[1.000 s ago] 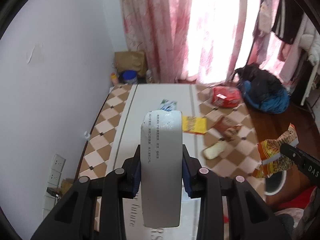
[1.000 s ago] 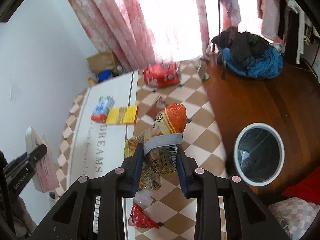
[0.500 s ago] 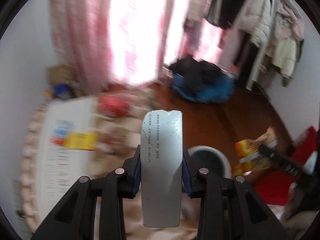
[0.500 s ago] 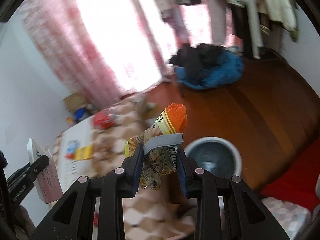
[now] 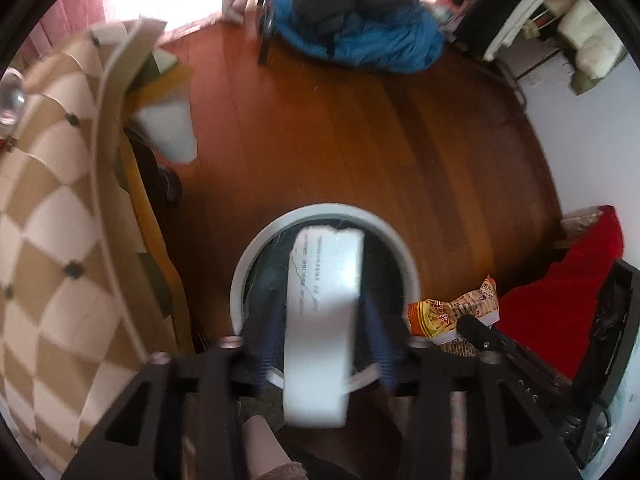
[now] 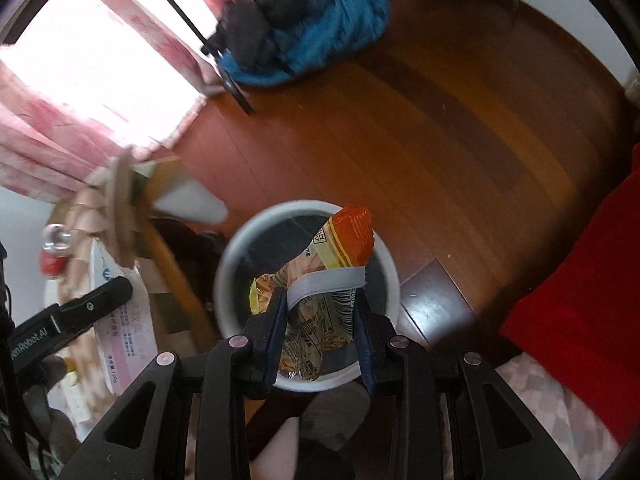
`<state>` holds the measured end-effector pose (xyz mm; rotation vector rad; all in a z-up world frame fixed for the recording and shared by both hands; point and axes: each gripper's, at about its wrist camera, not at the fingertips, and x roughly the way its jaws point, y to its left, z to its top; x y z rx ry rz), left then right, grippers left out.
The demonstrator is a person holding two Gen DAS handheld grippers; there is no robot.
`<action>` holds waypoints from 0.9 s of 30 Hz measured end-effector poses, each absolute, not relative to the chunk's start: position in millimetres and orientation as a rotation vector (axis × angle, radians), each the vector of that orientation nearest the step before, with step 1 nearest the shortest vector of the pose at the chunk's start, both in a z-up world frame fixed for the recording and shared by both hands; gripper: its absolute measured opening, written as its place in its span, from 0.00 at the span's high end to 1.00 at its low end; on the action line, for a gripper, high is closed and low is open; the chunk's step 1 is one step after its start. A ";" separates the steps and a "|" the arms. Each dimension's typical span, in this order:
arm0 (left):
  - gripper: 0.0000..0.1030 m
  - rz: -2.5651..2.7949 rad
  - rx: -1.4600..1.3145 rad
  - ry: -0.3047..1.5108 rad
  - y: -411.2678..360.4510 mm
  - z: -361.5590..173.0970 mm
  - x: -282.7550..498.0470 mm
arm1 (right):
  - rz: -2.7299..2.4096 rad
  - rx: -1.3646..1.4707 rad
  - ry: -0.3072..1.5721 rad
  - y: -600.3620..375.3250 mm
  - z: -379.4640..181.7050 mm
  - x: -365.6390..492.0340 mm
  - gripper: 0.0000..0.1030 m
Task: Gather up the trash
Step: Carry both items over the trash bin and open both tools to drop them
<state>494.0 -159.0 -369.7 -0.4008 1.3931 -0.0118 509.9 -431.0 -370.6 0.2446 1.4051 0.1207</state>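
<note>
A round white-rimmed trash bin [image 5: 276, 236] with a dark liner stands on the wooden floor; it also shows in the right wrist view [image 6: 236, 252]. My left gripper [image 5: 324, 320] is over the bin with a flat white box [image 5: 324, 300] between its jaws; the jaws look spread a little off the box's sides. My right gripper [image 6: 320, 312] is shut on an orange snack wrapper [image 6: 340, 248] and holds it above the bin's opening. The wrapper [image 5: 452, 312] also shows at the right in the left wrist view.
A table with a checkered cloth [image 5: 44, 216] stands left of the bin. A blue and black clothes pile [image 5: 360, 28] lies at the far side of the floor. Red fabric [image 5: 560, 292] lies to the right. A red can [image 6: 52, 260] sits on the table.
Both grippers have swung from the table to above the trash bin, each carrying its item. The left jaws now look slightly parted around the white box.
</note>
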 end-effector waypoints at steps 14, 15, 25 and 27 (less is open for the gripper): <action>0.05 0.135 -0.140 1.435 -174.2 -405.8 477.5 | 0.088 0.050 1.579 -414.6 -452.2 504.7 0.01; 0.05 0.135 -0.134 1.439 -174.2 -406.7 475.5 | 0.080 0.030 1.579 -414.0 -453.1 501.5 0.00; 0.05 0.122 -0.100 1.413 -183.8 -387.5 463.1 | 0.044 -0.017 1.573 -409.6 -435.9 501.2 0.00; 0.05 0.119 -0.103 1.399 -184.9 -378.1 459.7 | 0.047 -0.023 1.566 -407.3 -427.6 500.8 0.00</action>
